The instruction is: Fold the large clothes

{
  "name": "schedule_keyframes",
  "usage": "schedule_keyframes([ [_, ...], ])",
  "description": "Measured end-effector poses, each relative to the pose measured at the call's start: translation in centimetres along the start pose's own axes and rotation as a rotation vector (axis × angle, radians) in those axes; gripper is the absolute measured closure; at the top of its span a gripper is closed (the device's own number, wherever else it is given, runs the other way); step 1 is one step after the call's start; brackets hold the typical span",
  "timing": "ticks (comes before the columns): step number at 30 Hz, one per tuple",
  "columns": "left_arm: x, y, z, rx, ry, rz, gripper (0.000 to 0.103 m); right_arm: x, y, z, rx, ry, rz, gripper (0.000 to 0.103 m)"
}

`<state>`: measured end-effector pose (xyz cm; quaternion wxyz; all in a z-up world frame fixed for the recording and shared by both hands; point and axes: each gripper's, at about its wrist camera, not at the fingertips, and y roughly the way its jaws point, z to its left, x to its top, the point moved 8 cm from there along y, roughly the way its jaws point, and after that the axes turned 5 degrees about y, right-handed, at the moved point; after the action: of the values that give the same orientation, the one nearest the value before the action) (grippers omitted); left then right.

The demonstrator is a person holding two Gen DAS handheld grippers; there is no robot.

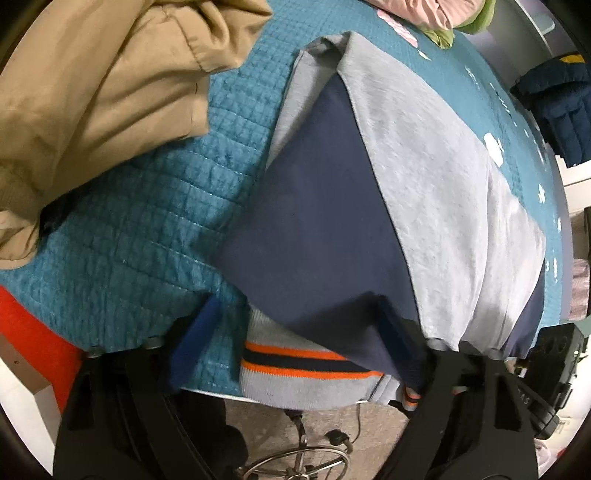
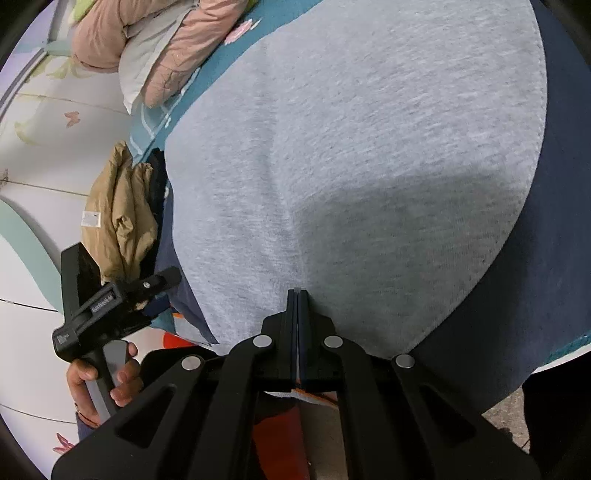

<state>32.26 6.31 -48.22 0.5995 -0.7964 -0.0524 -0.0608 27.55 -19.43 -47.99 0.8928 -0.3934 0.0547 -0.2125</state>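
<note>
While our right gripper [image 2: 297, 295] pinches the sweatshirt [image 2: 351, 166] at lower centre, our left gripper [image 1: 295, 325] gapes over its hem [image 1: 306, 373]; next, clamp and fold

Sweater [image 1: 424, 192] hem past bed [image 1: 147, 229] edge, partly behind left tongs [image 1: 295, 325]. Right tongs [image 2: 297, 295] pressed together; cloth between them not discernible. Tan jacket [image 1: 92, 92] cut by frame left and top. Pink garment [image 1: 417, 11] cropped at top. Navy item [image 1: 554, 107] clipped at right rim, kind unclear. Chair base [image 1: 295, 461] below, half hidden. Hand [image 2: 107, 380] mostly behind handle.
</note>
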Motion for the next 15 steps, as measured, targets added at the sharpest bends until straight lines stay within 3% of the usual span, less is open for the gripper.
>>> schedule_keyframes([
  [4, -0.3, -0.6, -0.7, -0.002, 0.005, -0.003, 0.050, -0.3, -0.6, 1.0, -0.006, -0.003, -0.002, 0.089],
  [5, -0.3, -0.7, -0.7, -0.002, 0.002, -0.005, 0.064, -0.3, -1.0, 1.3, -0.005, -0.011, -0.017, 0.085],
  [8, -0.4, -1.5, -0.1, -0.003, -0.031, -0.030, 0.088, -0.5, -1.7, 2.1, 0.004, -0.038, -0.043, 0.075],
  [11, -0.6, -3.3, -0.6, -0.025, -0.012, -0.077, 0.093, -0.9, -2.0, 3.4, 0.003, -0.088, -0.063, 0.064],
  [15, -0.7, -5.7, -2.5, -0.049, 0.039, -0.135, 0.094, -2.1, -1.9, 6.6, 0.030, -0.197, -0.072, 0.058],
])
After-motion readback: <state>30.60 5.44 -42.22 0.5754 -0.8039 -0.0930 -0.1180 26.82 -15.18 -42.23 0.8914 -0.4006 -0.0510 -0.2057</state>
